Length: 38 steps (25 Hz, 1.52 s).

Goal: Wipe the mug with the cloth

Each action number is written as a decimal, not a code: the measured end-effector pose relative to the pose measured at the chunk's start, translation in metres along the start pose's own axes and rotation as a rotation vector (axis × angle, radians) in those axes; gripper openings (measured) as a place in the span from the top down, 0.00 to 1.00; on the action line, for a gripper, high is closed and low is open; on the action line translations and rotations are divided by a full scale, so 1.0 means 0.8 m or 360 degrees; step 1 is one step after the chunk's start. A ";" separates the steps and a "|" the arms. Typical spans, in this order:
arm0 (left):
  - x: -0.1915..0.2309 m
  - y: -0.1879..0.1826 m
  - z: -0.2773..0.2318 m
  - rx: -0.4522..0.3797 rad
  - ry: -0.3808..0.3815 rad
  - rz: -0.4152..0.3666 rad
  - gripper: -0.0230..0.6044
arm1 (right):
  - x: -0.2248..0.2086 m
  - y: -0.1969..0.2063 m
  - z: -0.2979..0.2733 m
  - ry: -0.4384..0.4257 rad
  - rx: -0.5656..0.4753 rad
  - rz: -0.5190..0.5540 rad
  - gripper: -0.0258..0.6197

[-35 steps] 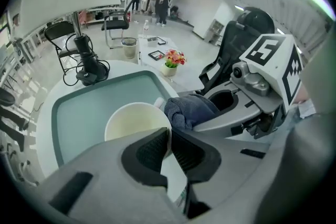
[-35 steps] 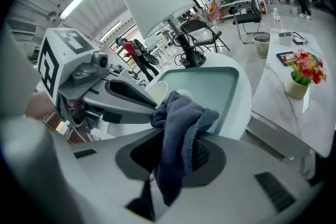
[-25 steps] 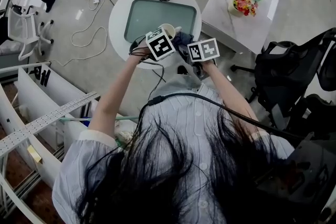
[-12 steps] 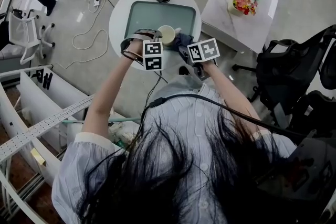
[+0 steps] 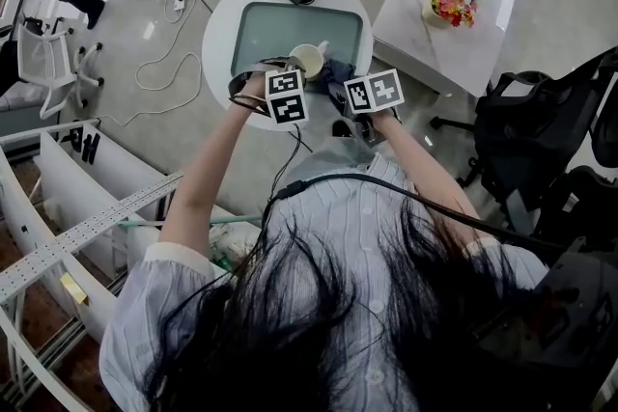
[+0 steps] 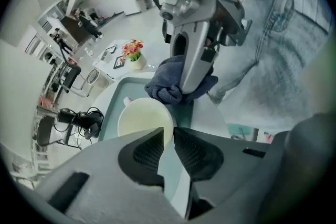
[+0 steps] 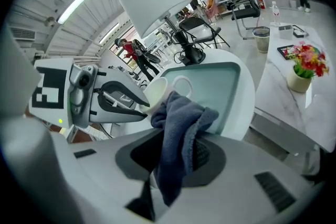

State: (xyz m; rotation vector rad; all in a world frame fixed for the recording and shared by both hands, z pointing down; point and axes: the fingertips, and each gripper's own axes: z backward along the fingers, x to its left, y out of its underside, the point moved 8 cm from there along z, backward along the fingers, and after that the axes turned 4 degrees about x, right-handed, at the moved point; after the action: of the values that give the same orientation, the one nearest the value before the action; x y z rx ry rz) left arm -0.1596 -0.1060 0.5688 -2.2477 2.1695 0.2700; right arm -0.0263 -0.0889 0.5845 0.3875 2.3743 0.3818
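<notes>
I reopen L gripper (image 6: 168, 134), shift it left off the mug (image 6: 139, 118), then ease it back; jaws closing w/ rim between.

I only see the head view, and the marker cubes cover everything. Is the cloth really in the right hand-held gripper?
Observer: Yes. The right gripper view shows the dark cloth pinched in the jaws of the right hand-held gripper.
Operator: Who has the mug?
Observer: The left gripper view shows the left hand-held gripper closing, with the rim of the mug between its jaws.
Operator: Does the cloth touch it?
Observer: In the right gripper view the cloth's top looks pressed against the mug's side.
</notes>
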 end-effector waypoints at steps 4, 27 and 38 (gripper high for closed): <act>0.001 -0.013 0.007 -0.0215 0.0141 0.0341 0.90 | 0.002 -0.004 -0.001 0.0002 -0.0006 0.0005 0.82; 0.011 -0.023 0.022 -0.0491 0.0134 0.0998 0.89 | -0.001 -0.006 -0.007 -0.0028 -0.0040 -0.0116 0.82; 0.034 0.030 0.059 -0.0197 0.0043 0.0231 0.50 | -0.002 -0.004 -0.007 -0.0049 -0.0012 -0.0105 0.82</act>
State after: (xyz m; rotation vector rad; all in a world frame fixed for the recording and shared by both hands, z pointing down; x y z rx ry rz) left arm -0.1880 -0.1279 0.5216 -2.1673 2.3980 0.3874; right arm -0.0297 -0.0937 0.5883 0.3086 2.3483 0.3517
